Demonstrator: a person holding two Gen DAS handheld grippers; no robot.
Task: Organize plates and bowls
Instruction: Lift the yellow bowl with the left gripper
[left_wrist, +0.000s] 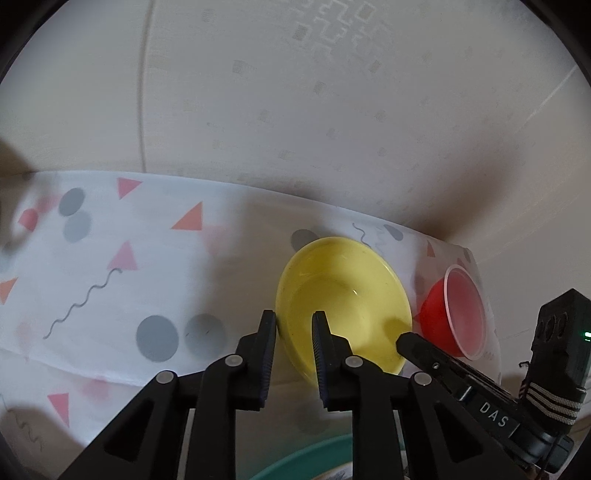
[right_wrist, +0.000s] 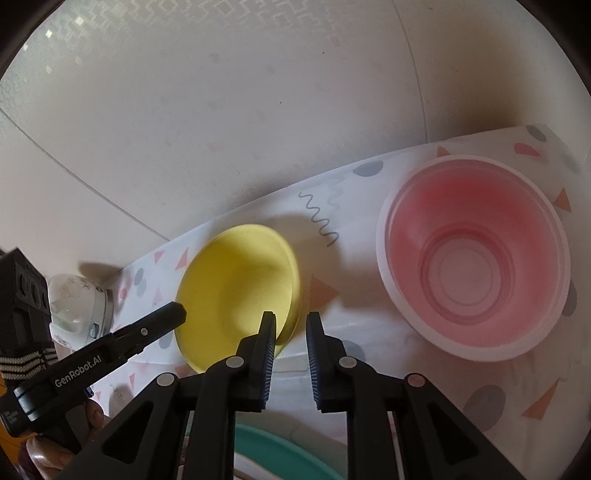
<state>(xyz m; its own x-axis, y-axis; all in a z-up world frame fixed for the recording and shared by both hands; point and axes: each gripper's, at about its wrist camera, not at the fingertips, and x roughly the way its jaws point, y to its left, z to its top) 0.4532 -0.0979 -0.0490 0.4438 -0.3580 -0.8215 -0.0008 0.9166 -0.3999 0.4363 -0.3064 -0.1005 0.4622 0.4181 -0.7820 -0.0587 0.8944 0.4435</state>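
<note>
two grippers, left gripper (left_wrist: 293, 332) and right gripper (right_wrist: 290, 328), each straddle the yellow bowl (left_wrist: 343, 302) rim with jaws narrow, not visibly pinching, likely for a shared lift near the cloth's far edge.

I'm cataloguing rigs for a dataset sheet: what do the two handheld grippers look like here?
Both are matte black plastic. The left gripper and right gripper have angular linkage arms with silver pivot pins and ribbed dark pads. White lettering marks their sides: "GenRobot.AI" on the left, "DAS" on the right. Each carries a boxy black module and a black-and-white striped strap.
</note>
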